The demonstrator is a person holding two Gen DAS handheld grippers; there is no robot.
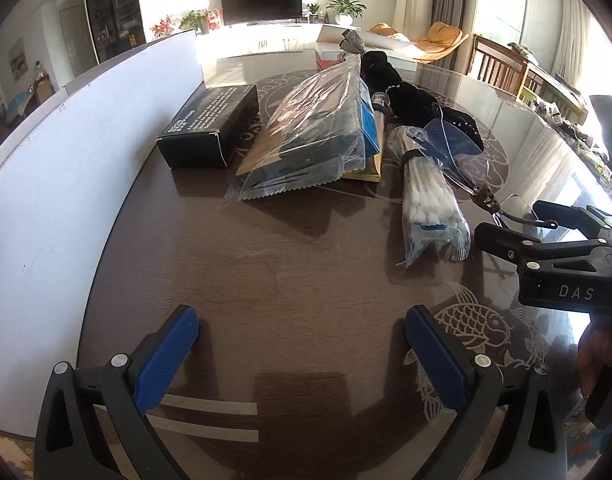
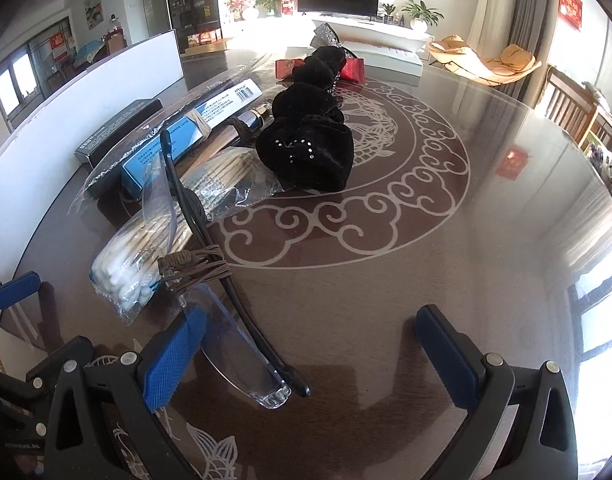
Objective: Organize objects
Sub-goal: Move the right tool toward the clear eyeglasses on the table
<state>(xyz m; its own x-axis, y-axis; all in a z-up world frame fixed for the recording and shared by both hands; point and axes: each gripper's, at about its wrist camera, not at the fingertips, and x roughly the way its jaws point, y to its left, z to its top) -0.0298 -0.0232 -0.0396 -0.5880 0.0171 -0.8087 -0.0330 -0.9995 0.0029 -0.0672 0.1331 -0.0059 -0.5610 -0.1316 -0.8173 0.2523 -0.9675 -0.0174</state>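
Note:
On a dark round table [image 1: 290,264] lie a black box [image 1: 210,128], a clear bag holding a blue box [image 1: 318,136], a bag of cotton swabs [image 1: 426,208], clear glasses with a brown cord [image 2: 242,344] and a black velvet cloth [image 2: 310,148]. My left gripper [image 1: 302,356] is open and empty over bare table, nearer than the bag. My right gripper [image 2: 310,356] is open, with the lens end of the glasses lying between its fingers; it also shows in the left wrist view [image 1: 518,224].
A white board [image 1: 62,184] stands along the table's left edge. Red packets [image 2: 354,68] lie behind the velvet cloth. A wooden chair [image 2: 574,108] stands at the table's right side. A white tray or box [image 1: 370,46] sits at the far edge.

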